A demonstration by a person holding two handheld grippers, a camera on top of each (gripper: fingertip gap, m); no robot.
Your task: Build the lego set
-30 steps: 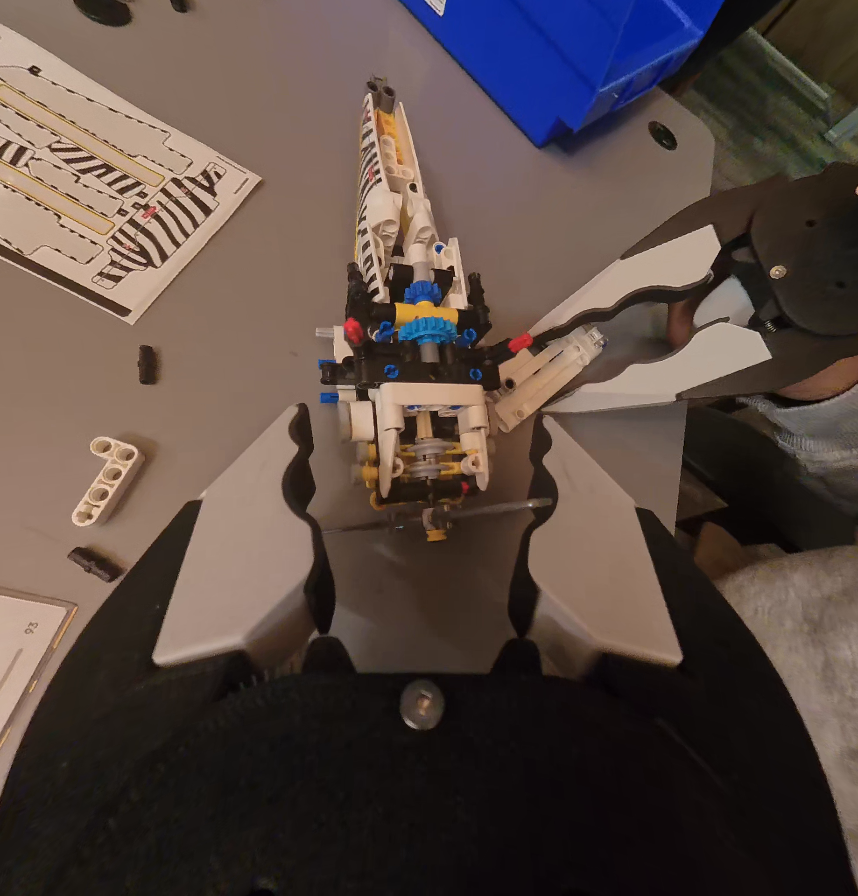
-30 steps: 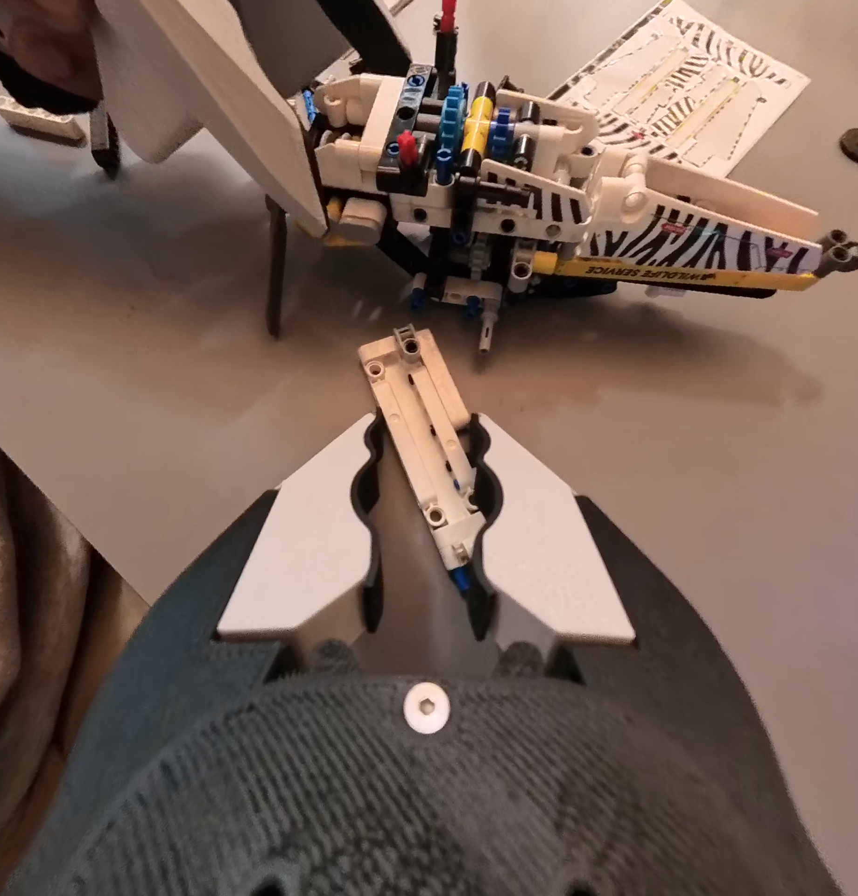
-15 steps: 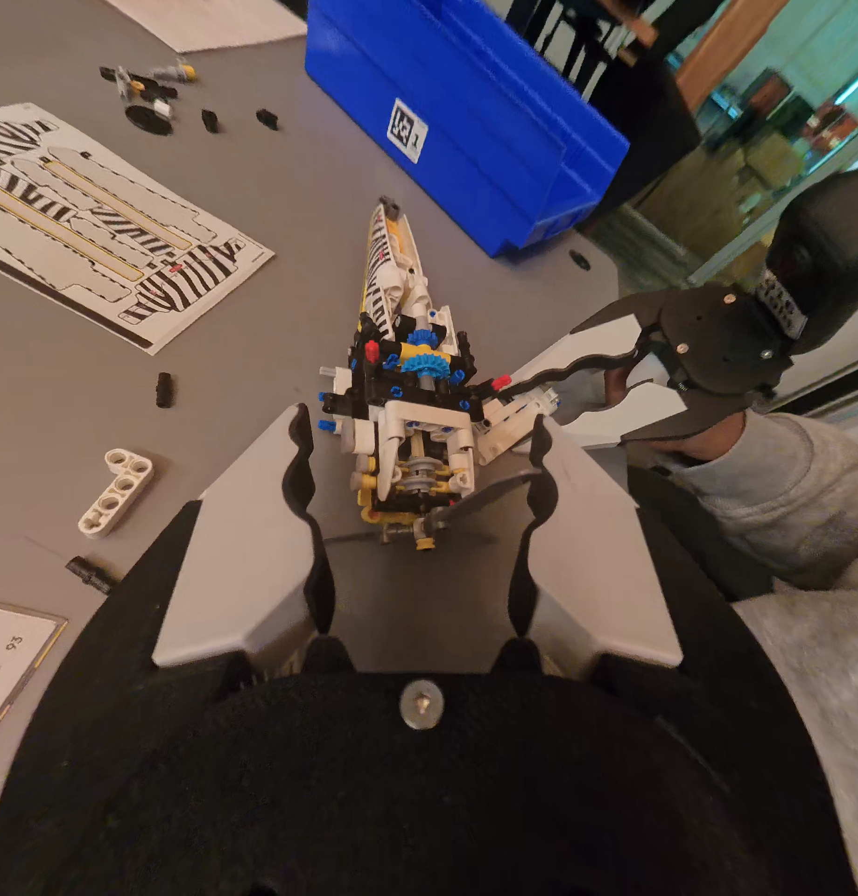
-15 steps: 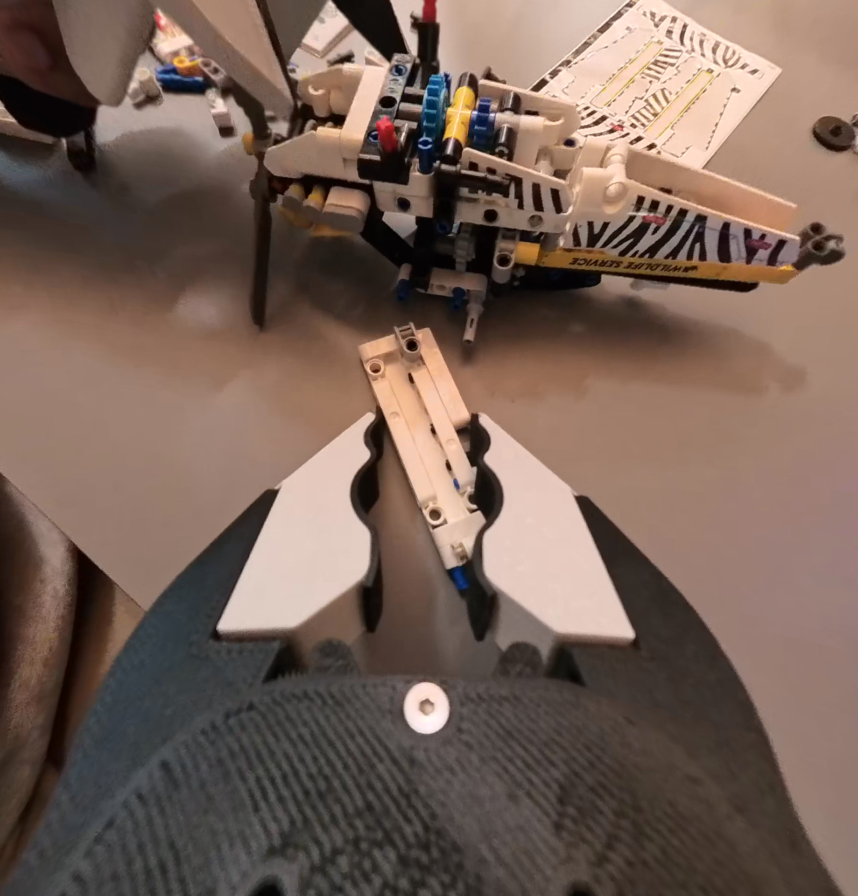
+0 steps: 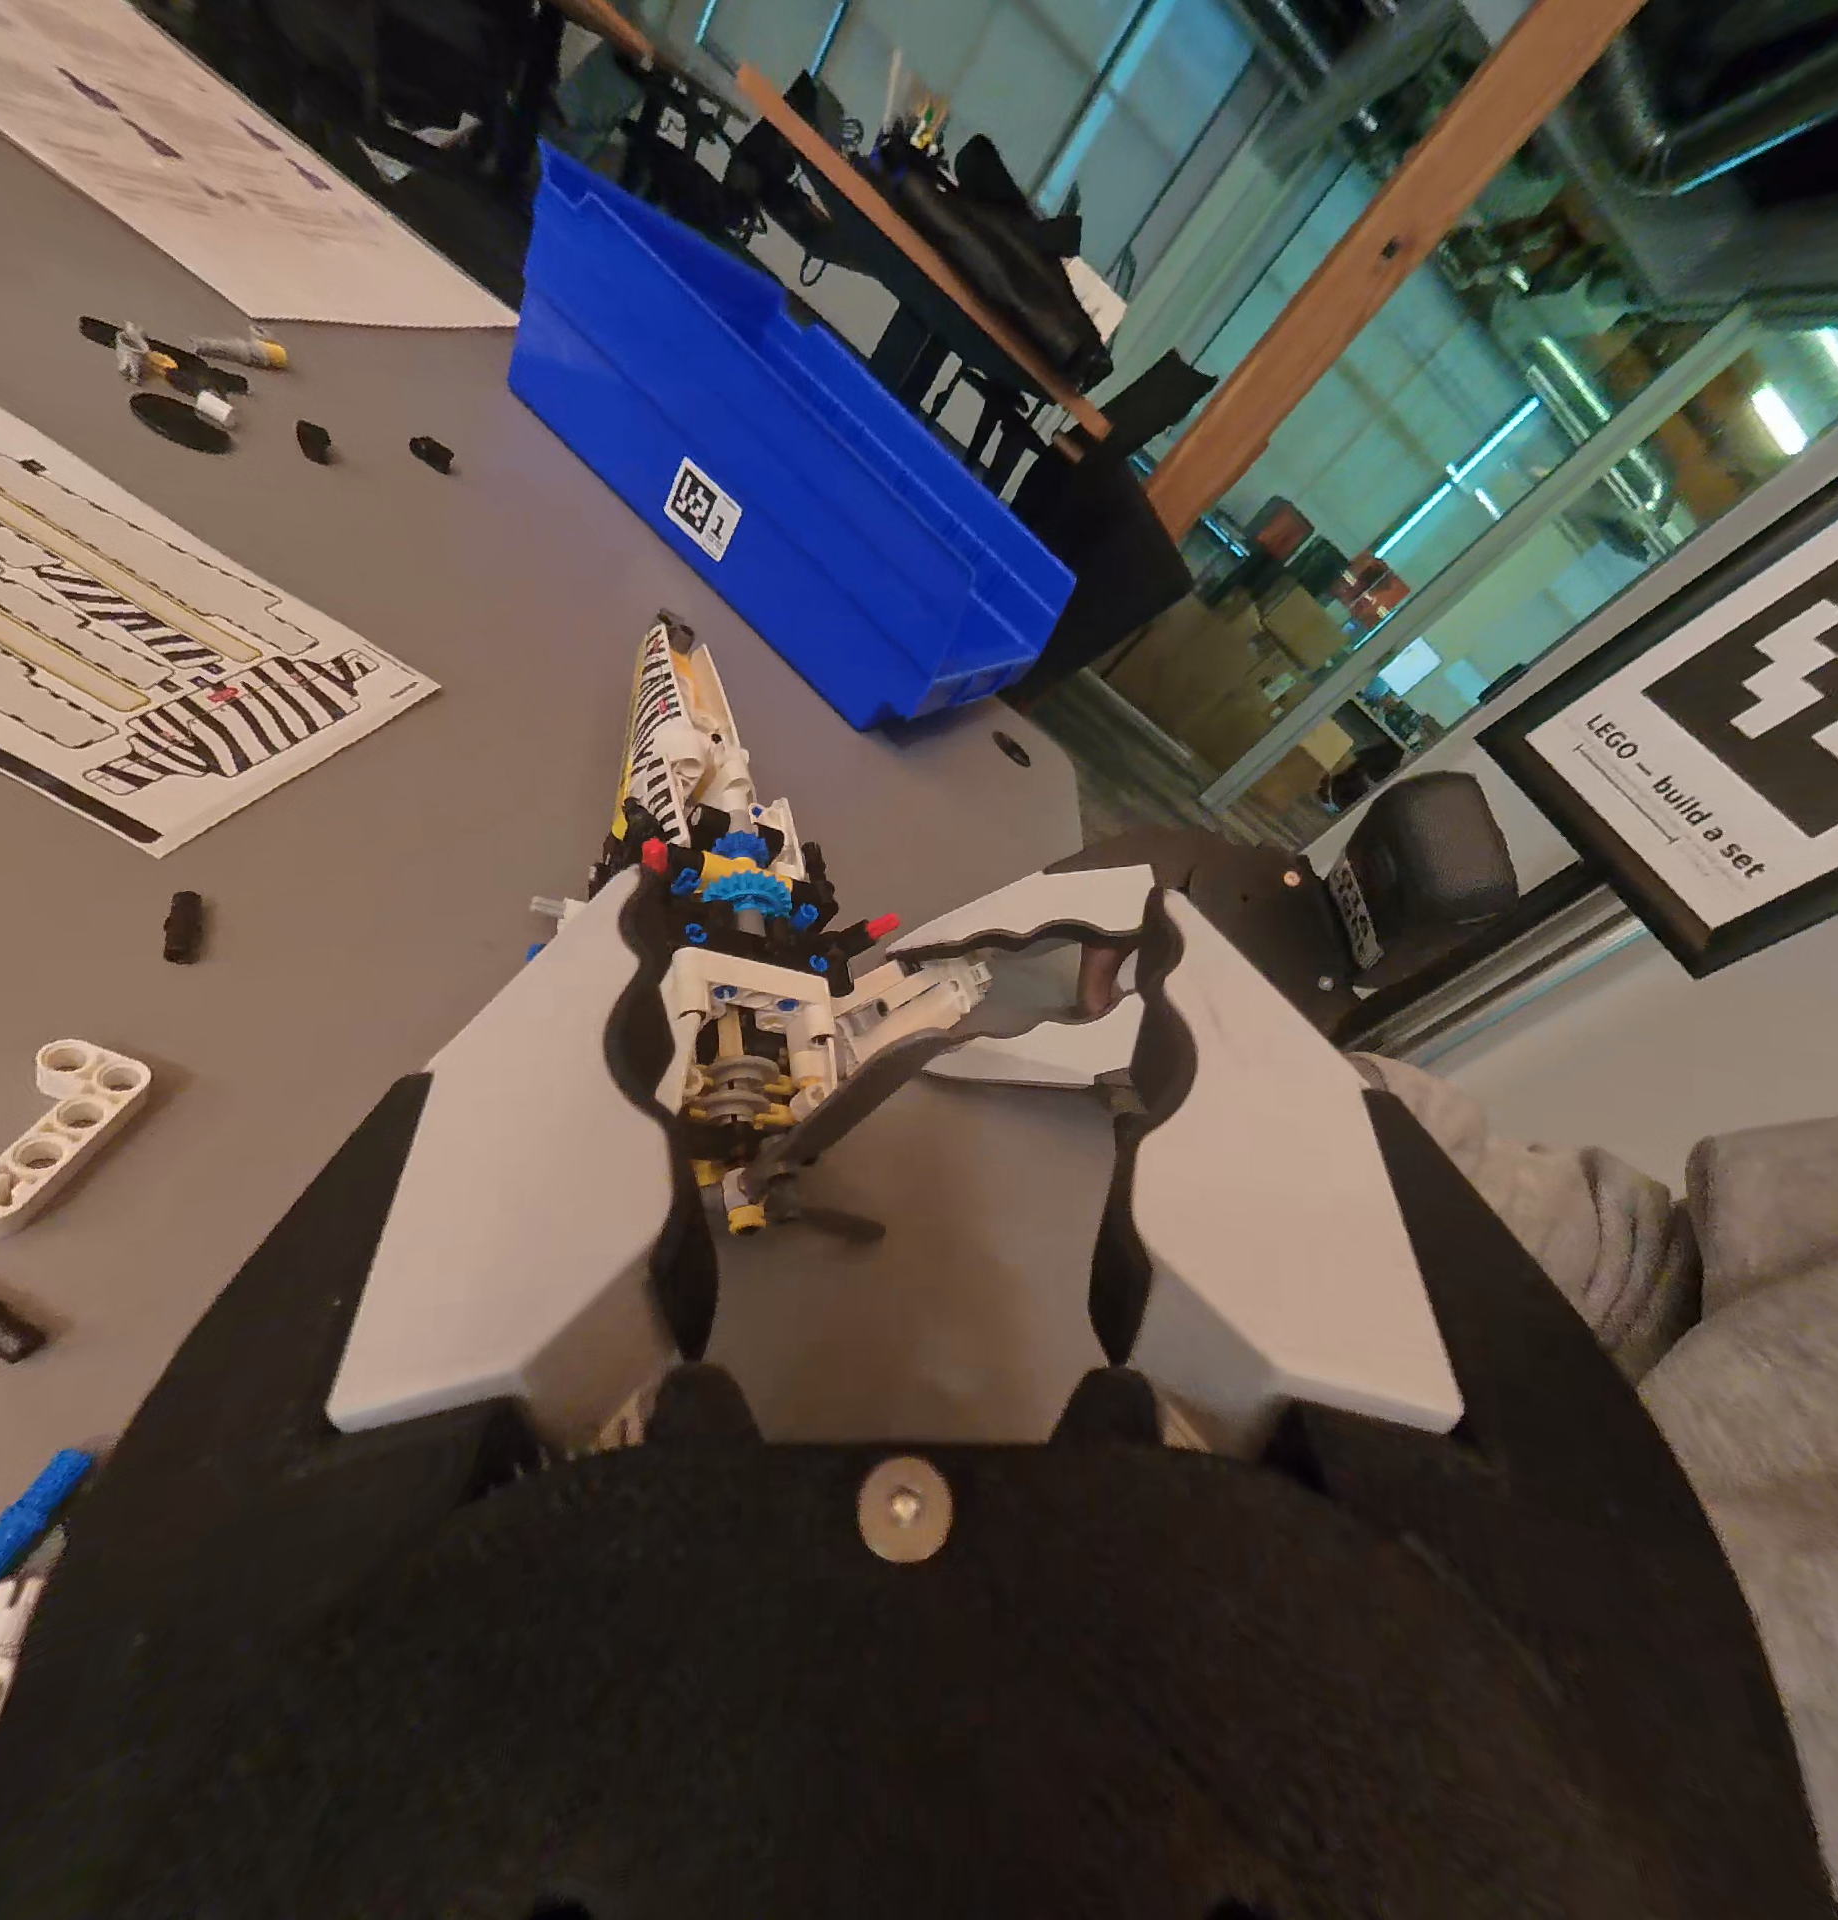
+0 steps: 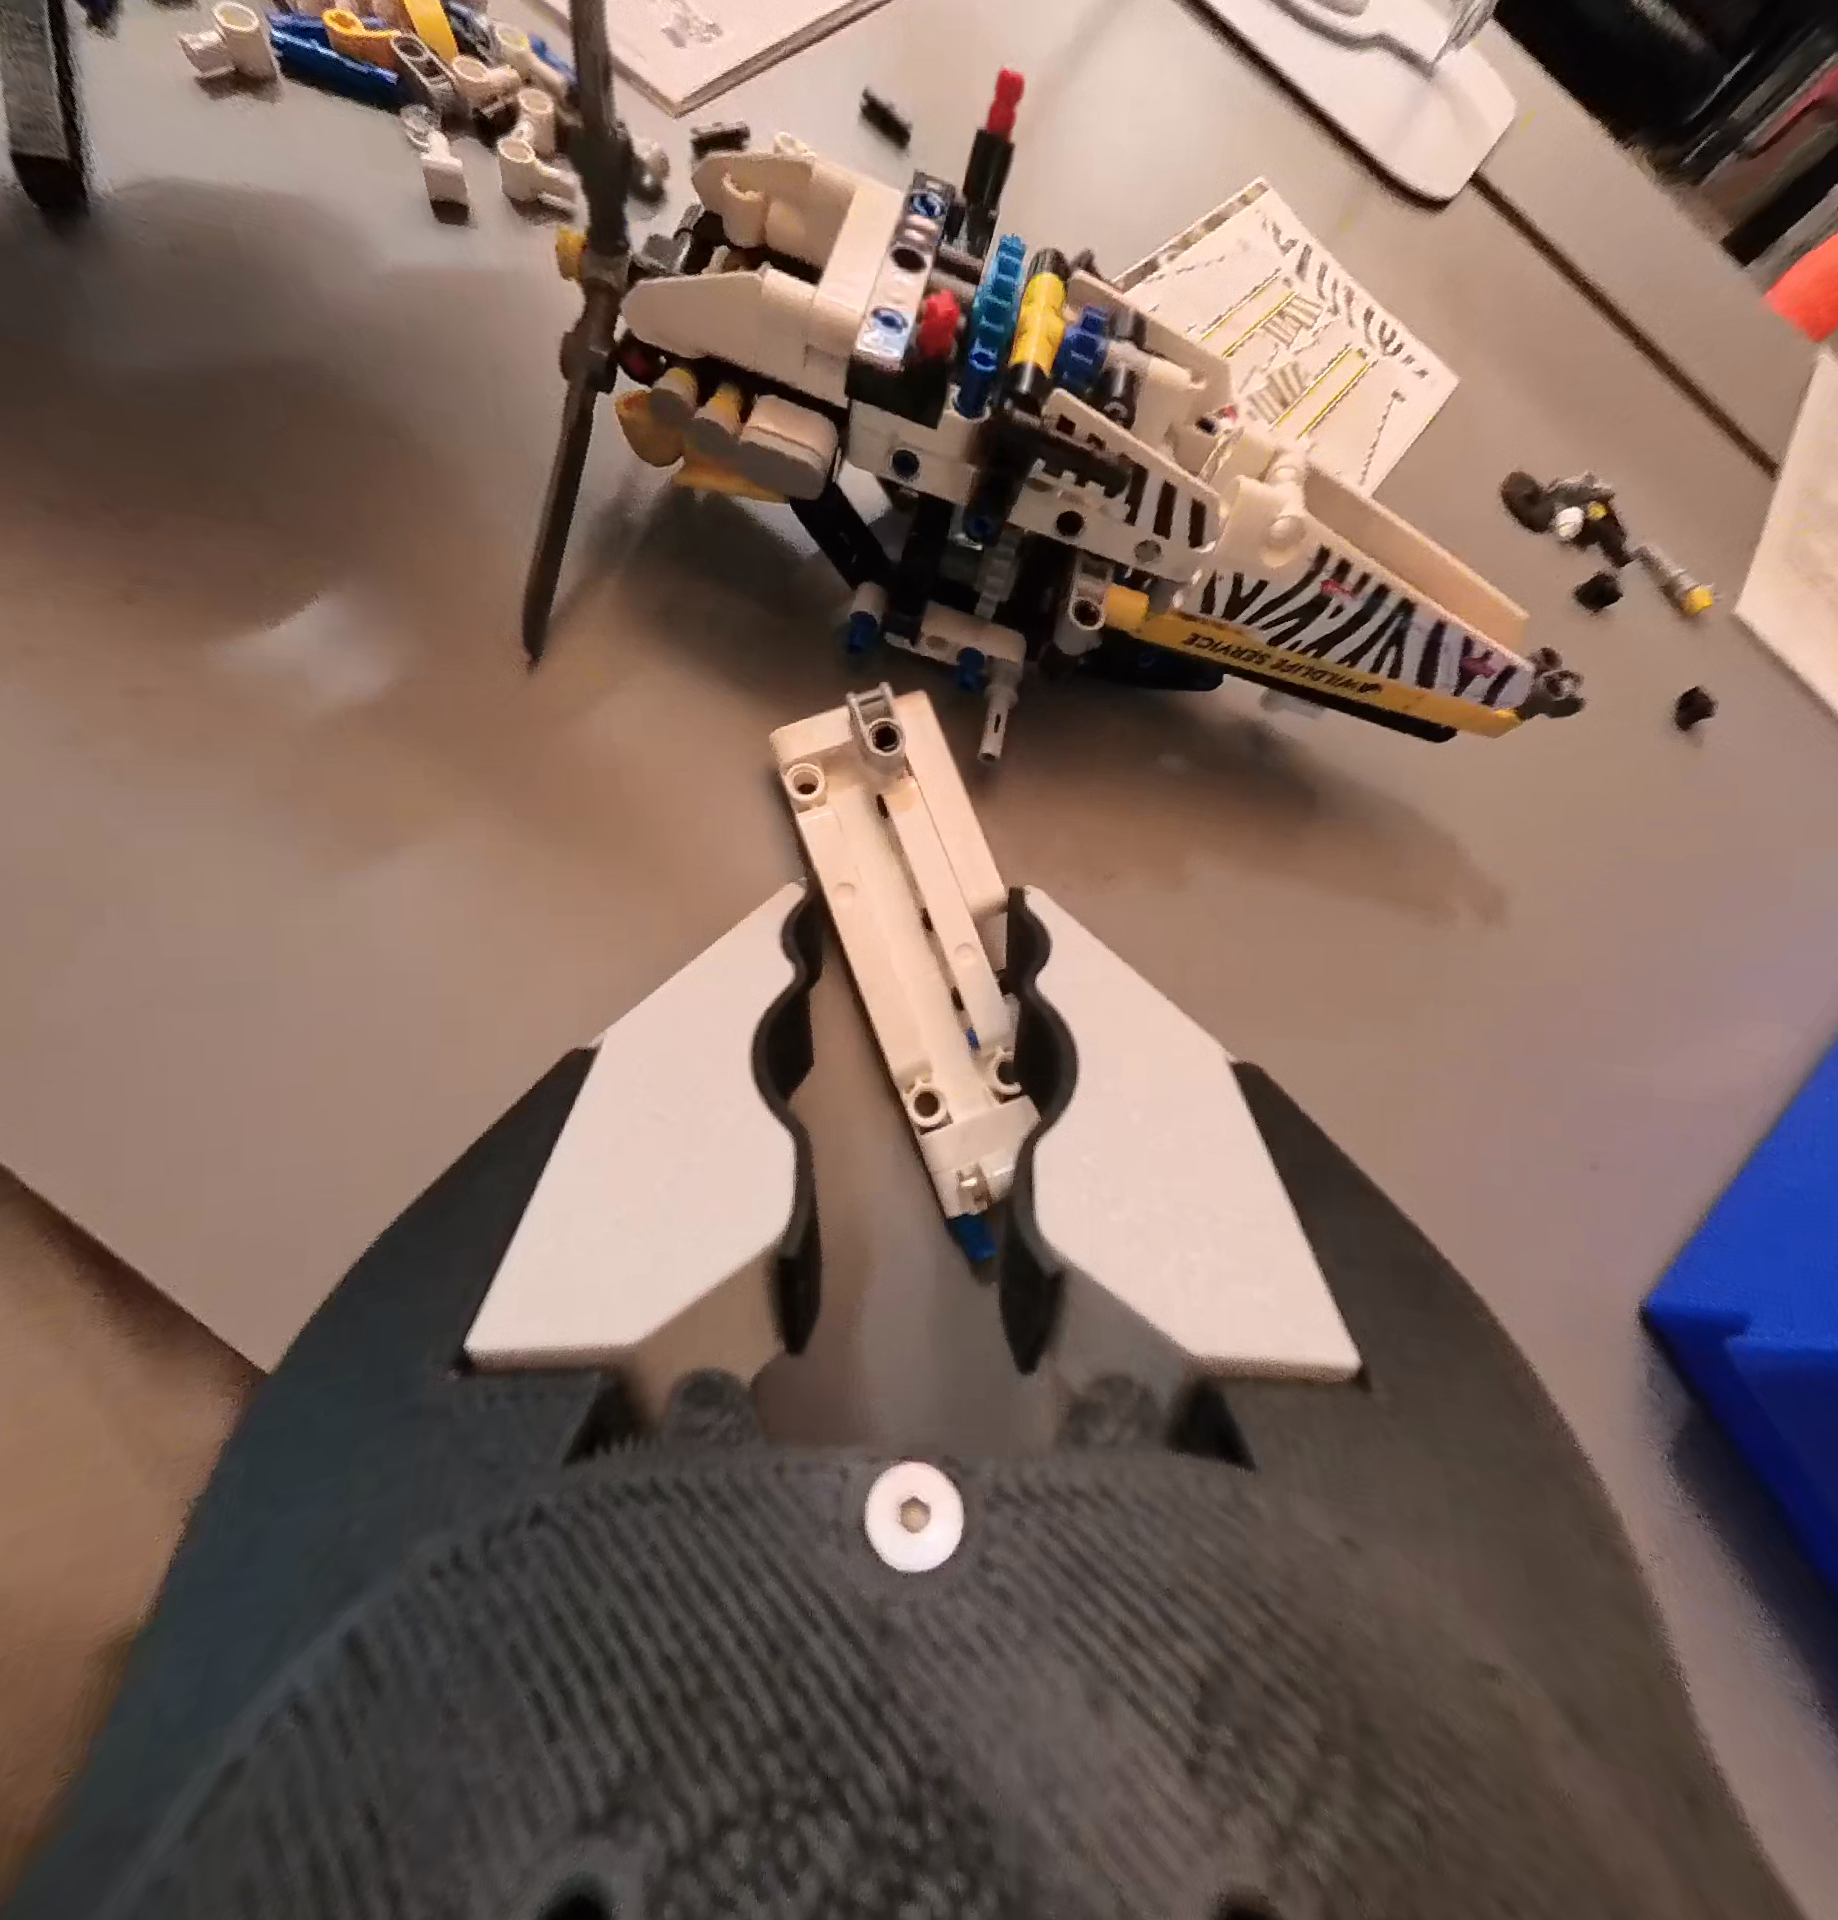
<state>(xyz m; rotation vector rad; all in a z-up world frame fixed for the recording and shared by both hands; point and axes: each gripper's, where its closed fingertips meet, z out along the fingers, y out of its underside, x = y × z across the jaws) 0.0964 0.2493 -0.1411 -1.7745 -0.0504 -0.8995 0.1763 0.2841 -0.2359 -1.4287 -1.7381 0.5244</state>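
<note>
Your grey table (image 6: 271,935) carried the lego plane (image 6: 998,436), a sticker sheet (image 5: 115,665), a blue bin (image 5: 790,499) and scattered loose pieces (image 6: 458,94).

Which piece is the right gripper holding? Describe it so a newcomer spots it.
Start at the zebra-striped plane model on the grey table. Just in front of it, the right gripper is shut on a long white panel assembly, held apart from the model. Unlike the small loose bits nearby, it is a flat, elongated piece with a grey connector at its far tip.
</note>
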